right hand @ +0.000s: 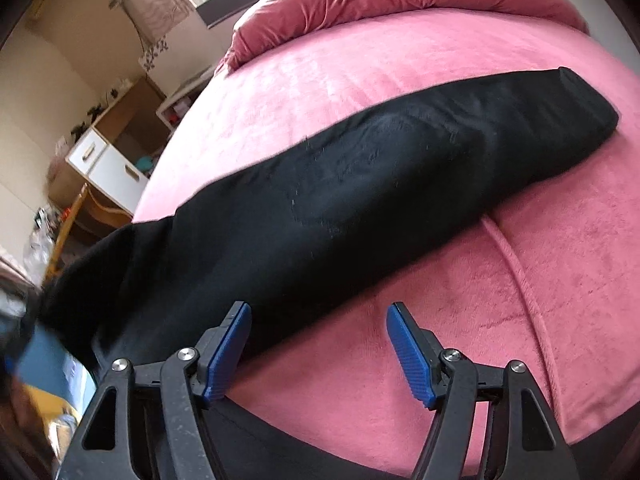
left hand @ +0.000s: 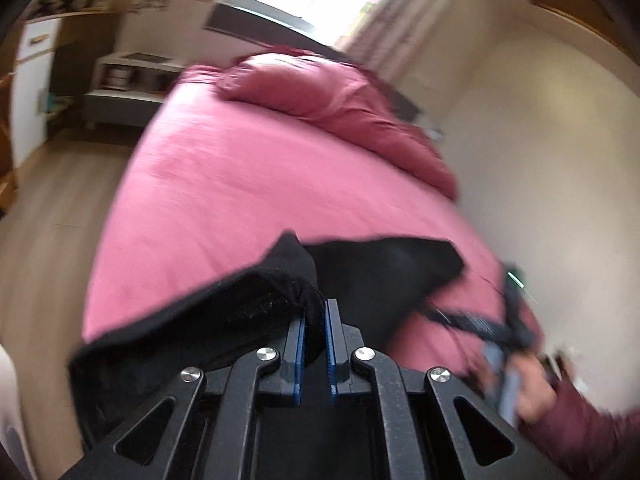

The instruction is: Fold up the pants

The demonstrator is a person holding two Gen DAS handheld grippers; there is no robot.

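Black pants [right hand: 340,192] lie stretched as a long band across the pink bed [right hand: 520,280], one end at the far right, the other running off to the left. In the left wrist view my left gripper [left hand: 316,312] is shut on a thick bunched edge of the pants [left hand: 224,312] and holds it lifted above the bed. My right gripper [right hand: 320,320] is open and empty, its blue pads just above the near edge of the pants. It also shows blurred at the right of the left wrist view [left hand: 516,332], held in a hand.
A crumpled pink duvet [left hand: 344,108] lies at the head of the bed. A white wall [left hand: 540,160] runs along the bed's right side. A white cabinet [right hand: 104,168] and low shelf [left hand: 132,76] stand on the wood floor [left hand: 52,220] to the left.
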